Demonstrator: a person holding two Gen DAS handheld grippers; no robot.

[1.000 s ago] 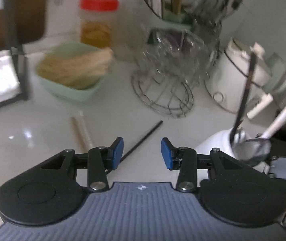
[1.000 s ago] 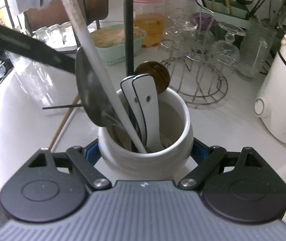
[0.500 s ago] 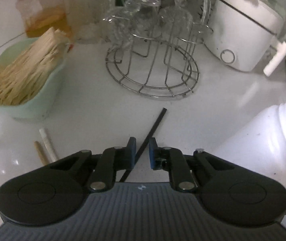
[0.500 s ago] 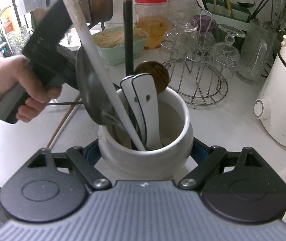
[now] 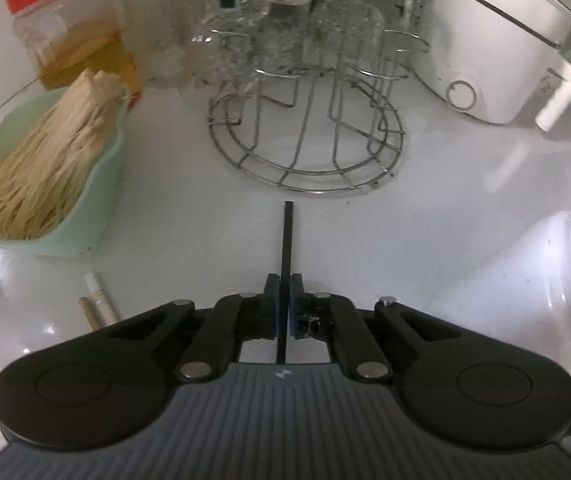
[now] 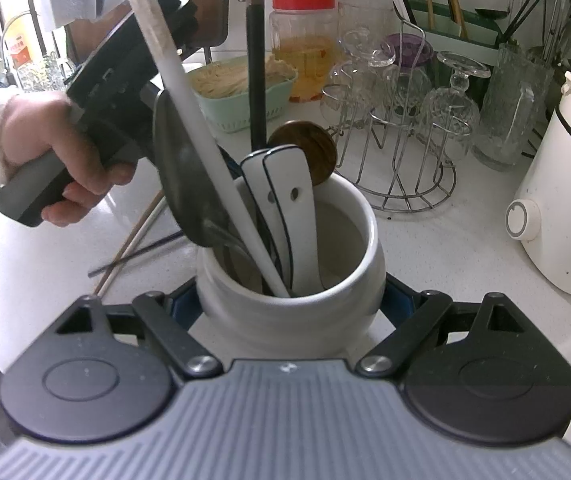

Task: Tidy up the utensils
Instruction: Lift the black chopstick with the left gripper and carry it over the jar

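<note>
In the left view, our left hand-held gripper point(image 5: 284, 306) clamps a black chopstick point(image 5: 287, 240) running toward 12 o'clock over the table point(image 5: 425, 248). In the right view, our right hand-held gripper point(image 6: 290, 300) squeezes the crock point(image 6: 291, 304); the chopstick lies at 9 o'clock.

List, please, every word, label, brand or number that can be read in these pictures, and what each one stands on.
No text can be read in either view.
Red and yellow label on something at the far left, behind the tap: its print is too blurred to read.
Small white emblem on the grey ribbed casing: a mark only, no letters.
</note>
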